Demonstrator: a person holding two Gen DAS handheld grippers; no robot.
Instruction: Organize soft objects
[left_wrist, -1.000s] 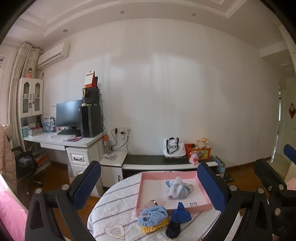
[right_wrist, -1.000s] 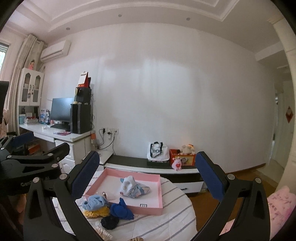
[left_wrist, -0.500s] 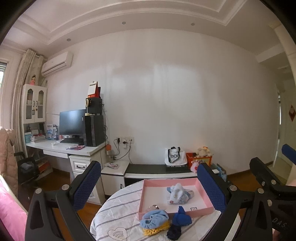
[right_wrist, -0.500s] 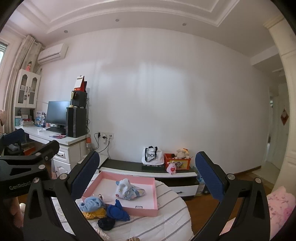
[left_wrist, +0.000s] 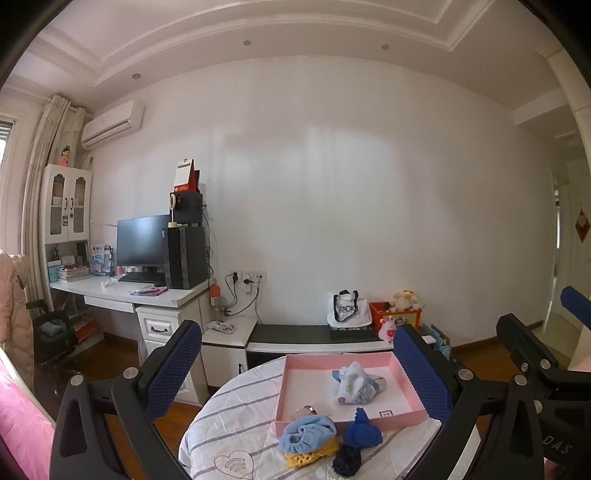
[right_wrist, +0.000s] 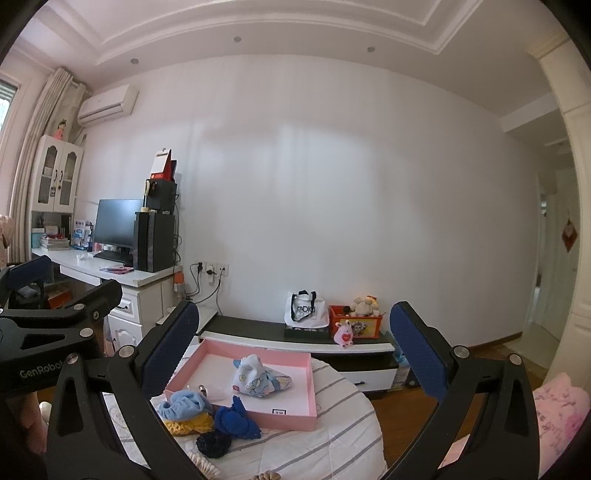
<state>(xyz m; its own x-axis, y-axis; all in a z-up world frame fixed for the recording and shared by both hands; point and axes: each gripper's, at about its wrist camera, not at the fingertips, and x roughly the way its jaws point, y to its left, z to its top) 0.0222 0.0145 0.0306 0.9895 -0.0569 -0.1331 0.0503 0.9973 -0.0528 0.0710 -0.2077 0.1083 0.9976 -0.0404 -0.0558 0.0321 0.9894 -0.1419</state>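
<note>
A pink tray (left_wrist: 388, 360) (right_wrist: 308, 387) sits on a round table with a striped cloth (left_wrist: 236, 417) (right_wrist: 343, 435). A white and blue patterned cloth (left_wrist: 354, 382) (right_wrist: 258, 378) lies in the tray. In front of the tray lie a light blue soft item (left_wrist: 306, 435) (right_wrist: 183, 402), a yellow one (left_wrist: 310, 456) (right_wrist: 188, 422), a royal blue one (left_wrist: 362, 432) (right_wrist: 236, 421) and a dark navy one (left_wrist: 347, 461) (right_wrist: 212, 443). My left gripper (left_wrist: 297, 373) and right gripper (right_wrist: 295, 350) are open, empty, held well above and short of the table.
A white desk with a monitor and computer tower (left_wrist: 147, 280) stands at the left. A low TV bench (left_wrist: 314, 336) holds a tote bag (left_wrist: 349, 308) and a toy box (left_wrist: 399, 317). A pink bedcover (right_wrist: 557, 413) lies at the right. Beaded items (right_wrist: 203, 463) lie at the table's near edge.
Both grippers have drawn back and tilted up, so the table and tray sit lower and smaller in both views. Both stayed open.
</note>
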